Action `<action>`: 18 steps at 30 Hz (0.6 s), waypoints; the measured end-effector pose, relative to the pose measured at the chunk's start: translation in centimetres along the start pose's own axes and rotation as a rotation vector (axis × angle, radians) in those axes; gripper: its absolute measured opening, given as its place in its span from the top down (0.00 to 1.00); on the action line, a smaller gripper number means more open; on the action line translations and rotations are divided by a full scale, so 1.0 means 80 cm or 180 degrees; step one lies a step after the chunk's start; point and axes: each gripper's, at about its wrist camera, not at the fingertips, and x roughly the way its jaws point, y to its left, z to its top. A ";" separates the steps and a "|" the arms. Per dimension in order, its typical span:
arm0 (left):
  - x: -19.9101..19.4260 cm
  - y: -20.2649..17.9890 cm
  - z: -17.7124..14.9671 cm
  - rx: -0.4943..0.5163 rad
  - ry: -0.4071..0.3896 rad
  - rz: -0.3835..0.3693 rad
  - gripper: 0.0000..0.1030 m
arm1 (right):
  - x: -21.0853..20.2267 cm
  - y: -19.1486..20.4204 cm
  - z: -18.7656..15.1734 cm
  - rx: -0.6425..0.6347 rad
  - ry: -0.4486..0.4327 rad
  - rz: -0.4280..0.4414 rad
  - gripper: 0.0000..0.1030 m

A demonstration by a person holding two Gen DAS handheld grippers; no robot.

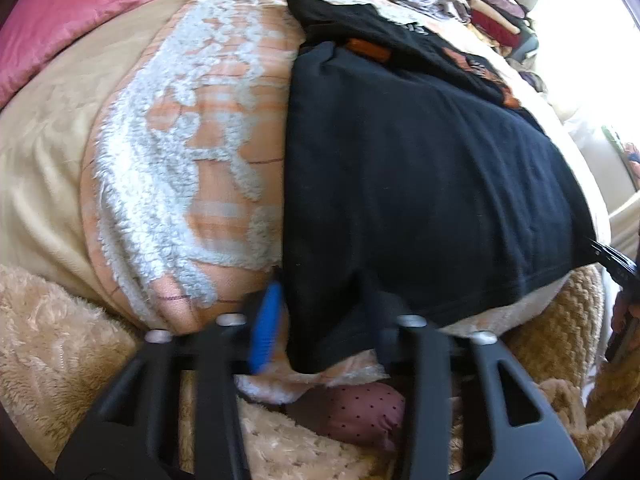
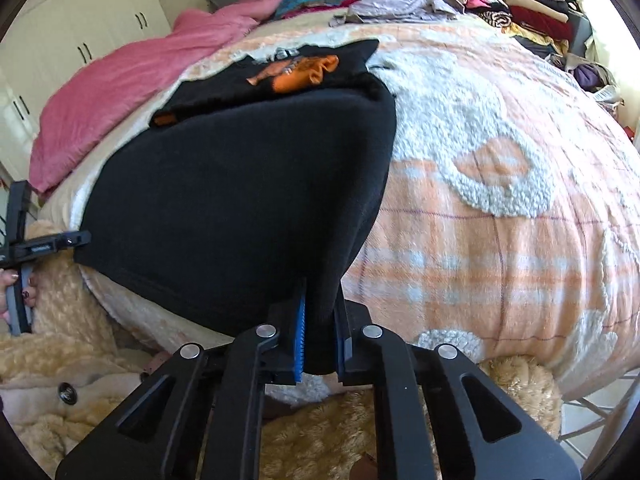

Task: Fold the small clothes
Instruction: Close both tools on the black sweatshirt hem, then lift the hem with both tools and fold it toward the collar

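Observation:
A black T-shirt [image 1: 420, 168] with an orange print lies on the peach and white blanket, its hem toward me. It also shows in the right wrist view [image 2: 240, 184], orange print [image 2: 296, 70] at the far end. My left gripper [image 1: 320, 320] holds the near left hem corner between its blue pads [image 1: 264, 328], jaws fairly wide with cloth bunched between them. My right gripper [image 2: 320, 332] is shut on the near right hem corner, cloth pinched between blue pads [image 2: 300, 340]. The left gripper also appears at the left edge of the right wrist view [image 2: 44, 246].
A peach and white fleece blanket [image 2: 500, 184] covers the bed. A pink duvet [image 2: 132, 92] lies at the far left. Piles of clothes [image 2: 520, 4] sit at the far right. A beige fluffy throw [image 2: 80, 392] hangs at the near edge. White wardrobes [image 2: 80, 28] stand behind.

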 end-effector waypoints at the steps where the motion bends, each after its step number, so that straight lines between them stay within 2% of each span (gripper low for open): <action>1: -0.002 0.000 0.000 -0.0014 -0.0001 -0.0002 0.92 | -0.004 0.001 0.001 0.0005 -0.0031 0.0020 0.90; 6: -0.012 -0.001 0.001 -0.0001 -0.0025 -0.0047 0.97 | -0.025 0.001 0.011 0.0039 -0.0199 0.0111 0.91; 18: -0.059 -0.007 0.029 0.0008 -0.0372 -0.0205 0.97 | -0.066 0.004 0.043 0.0085 -0.0588 0.0214 0.91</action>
